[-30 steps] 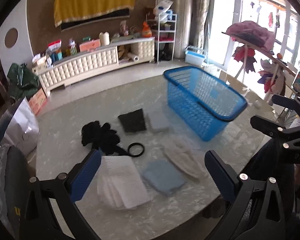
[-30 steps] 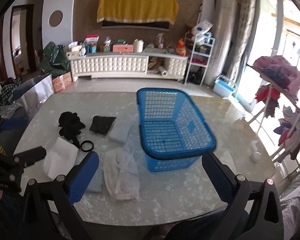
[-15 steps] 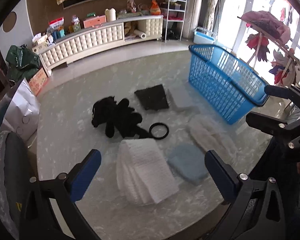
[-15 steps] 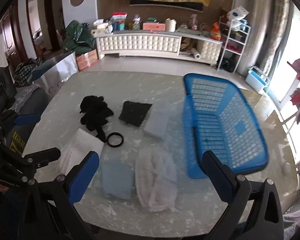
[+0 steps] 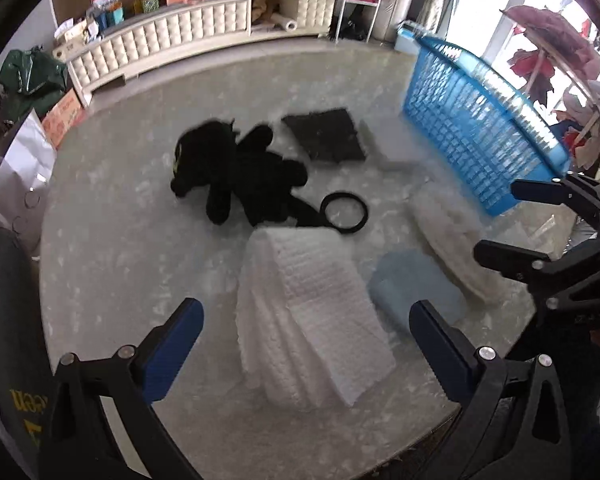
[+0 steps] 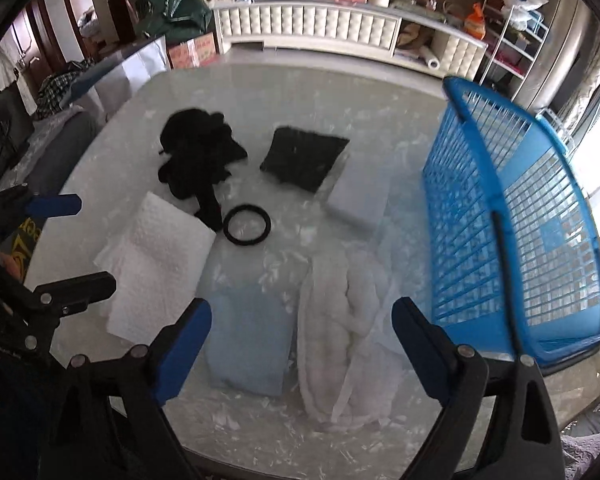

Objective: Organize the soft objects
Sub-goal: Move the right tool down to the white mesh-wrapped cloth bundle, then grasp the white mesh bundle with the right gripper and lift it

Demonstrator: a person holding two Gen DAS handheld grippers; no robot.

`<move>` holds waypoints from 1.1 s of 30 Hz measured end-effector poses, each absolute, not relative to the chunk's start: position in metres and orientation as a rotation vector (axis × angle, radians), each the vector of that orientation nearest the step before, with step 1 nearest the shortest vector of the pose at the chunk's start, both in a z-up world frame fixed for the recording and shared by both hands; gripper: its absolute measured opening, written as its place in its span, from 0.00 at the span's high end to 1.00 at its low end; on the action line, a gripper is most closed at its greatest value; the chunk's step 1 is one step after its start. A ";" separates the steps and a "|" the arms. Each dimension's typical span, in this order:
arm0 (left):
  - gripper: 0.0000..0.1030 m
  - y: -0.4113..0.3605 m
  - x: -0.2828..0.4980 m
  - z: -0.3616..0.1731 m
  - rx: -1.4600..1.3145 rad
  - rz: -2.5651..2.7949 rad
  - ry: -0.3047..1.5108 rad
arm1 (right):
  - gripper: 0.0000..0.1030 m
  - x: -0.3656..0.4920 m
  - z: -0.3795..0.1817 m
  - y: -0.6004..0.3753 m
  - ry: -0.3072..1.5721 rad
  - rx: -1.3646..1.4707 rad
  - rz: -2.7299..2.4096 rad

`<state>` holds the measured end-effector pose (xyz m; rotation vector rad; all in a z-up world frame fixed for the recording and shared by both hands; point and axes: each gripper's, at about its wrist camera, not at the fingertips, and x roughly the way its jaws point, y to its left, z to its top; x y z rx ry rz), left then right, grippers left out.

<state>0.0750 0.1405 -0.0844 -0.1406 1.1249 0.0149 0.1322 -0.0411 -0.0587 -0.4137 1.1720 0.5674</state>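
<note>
On the round marbled table (image 5: 112,240) lie a folded white towel (image 5: 308,312) (image 6: 156,256), a light blue cloth (image 5: 416,288) (image 6: 248,340), a cream fluffy cloth (image 5: 448,232) (image 6: 348,332), a black plush toy (image 5: 236,176) (image 6: 196,156), a black ring (image 5: 345,213), a black square cloth (image 5: 324,140) and a grey cloth (image 6: 360,196). My left gripper (image 5: 304,320) hangs open above the white towel. My right gripper (image 6: 302,316) hovers over the blue and cream cloths, its jaws closing a little with nothing between them.
A blue plastic basket (image 6: 512,220) (image 5: 480,128) stands on the table's right side, close to the cream cloth. Beyond the table are a white low cabinet (image 5: 204,28), a metal shelf rack (image 6: 512,36) and a clothes rack (image 5: 552,40).
Both grippers have come down and tilted toward the table, so the cloths look larger. The right gripper's jaws have narrowed slightly. Nothing on the table has moved.
</note>
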 end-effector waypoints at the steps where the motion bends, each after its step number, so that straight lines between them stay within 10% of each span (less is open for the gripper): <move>1: 0.02 0.143 0.077 -0.091 -0.139 0.018 1.133 | 0.11 0.135 -0.062 -0.042 1.189 -0.414 0.564; 17: 0.06 0.147 0.092 -0.136 -0.121 0.007 1.239 | 0.12 0.162 -0.108 -0.072 1.343 -0.453 0.407; 33: 0.06 0.155 0.095 -0.165 -0.157 0.026 1.286 | 0.50 0.163 -0.127 -0.083 1.395 -0.427 0.475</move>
